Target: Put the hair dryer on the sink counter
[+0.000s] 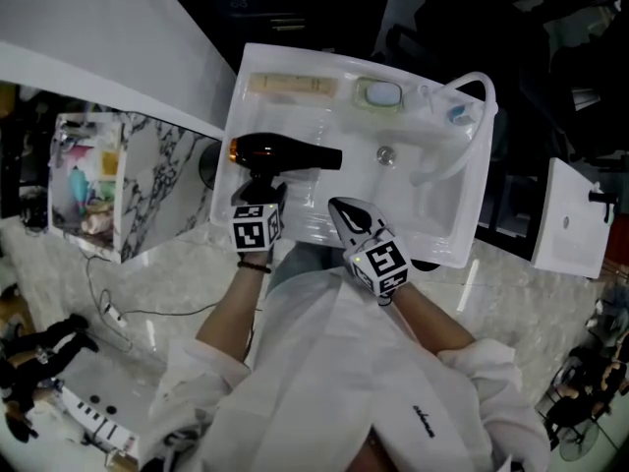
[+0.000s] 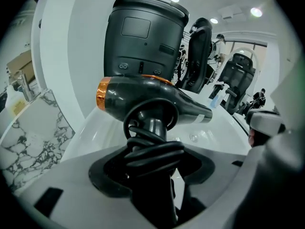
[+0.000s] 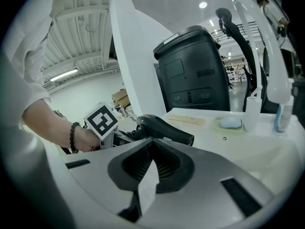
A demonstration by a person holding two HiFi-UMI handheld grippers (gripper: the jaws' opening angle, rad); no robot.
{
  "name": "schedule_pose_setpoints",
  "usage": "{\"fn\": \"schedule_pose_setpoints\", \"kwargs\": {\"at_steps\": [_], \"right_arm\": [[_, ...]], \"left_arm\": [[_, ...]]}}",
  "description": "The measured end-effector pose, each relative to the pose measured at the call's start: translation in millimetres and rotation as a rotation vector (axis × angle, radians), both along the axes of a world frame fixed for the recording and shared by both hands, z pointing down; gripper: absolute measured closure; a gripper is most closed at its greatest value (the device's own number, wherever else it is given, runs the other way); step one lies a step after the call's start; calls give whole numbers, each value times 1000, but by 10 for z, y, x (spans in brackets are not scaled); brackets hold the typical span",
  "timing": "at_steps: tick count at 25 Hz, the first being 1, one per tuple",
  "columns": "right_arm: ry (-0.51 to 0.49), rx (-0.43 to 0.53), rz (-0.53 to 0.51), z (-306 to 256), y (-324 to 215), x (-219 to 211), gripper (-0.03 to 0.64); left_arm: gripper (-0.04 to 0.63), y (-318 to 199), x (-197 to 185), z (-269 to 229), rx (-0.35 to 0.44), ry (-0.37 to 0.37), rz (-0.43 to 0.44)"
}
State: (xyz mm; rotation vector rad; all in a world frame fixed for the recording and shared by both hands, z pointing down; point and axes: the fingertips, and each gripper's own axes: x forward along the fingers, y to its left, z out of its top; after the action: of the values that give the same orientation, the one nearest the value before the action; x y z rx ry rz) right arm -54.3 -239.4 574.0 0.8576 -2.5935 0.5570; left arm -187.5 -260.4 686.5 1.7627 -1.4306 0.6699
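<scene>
a: where's the hair dryer (image 1: 285, 153) right now?

b: over the left part of the white sink (image 1: 444, 226). the black body lies crosswise, the orange-ringed rear toward the left rim, the nozzle pointing in toward the drain (image 1: 386, 154).

a: is it resting on the counter?

b: can't tell from above whether it touches the rim. the handle points back toward the person, straight into the left gripper (image 1: 263, 187).

a: and how does that gripper stand?

b: its jaws are set wide but clamped on the handle. the black cord (image 2: 150, 151) is coiled round the handle right where they grip.

a: the right gripper (image 1: 349, 212)?

b: just beside the left one, over the front of the basin. its jaws are pressed together with nothing between them. its own view looks across at the dryer and at the left gripper's marker cube (image 3: 101, 120), with a beaded bracelet (image 3: 72, 136) on the wrist behind it.

a: anything else on the sink?

b: along the back ledge there's a flat beige strip (image 1: 290, 86), then a pale soap bar (image 1: 381, 93) in a greenish dish. a white hose (image 1: 470, 91) arches over the back right corner. a marble-patterned cabinet (image 1: 162, 180) stands to the sink's left.
</scene>
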Motion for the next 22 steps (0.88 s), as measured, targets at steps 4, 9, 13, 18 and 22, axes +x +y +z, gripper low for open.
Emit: {"fn": "schedule_pose_setpoints", "kwargs": {"at_steps": [4, 9, 13, 18, 22], "right_arm": [[14, -30, 6, 120, -8, -46, 600], [28, -52, -15, 247, 18, -142, 600], [24, -58, -11, 279, 3, -173, 600], [25, -64, -2, 292, -21, -165, 600], [29, -63, 4, 291, -29, -151, 600]], "left_arm": [[302, -25, 8, 46, -4, -4, -5], [302, -28, -10, 106, -15, -11, -13], [302, -43, -23, 153, -20, -27, -13], [302, -47, -31, 225, -38, -42, -8], [302, -56, -46, 249, -54, -60, -12]]}}
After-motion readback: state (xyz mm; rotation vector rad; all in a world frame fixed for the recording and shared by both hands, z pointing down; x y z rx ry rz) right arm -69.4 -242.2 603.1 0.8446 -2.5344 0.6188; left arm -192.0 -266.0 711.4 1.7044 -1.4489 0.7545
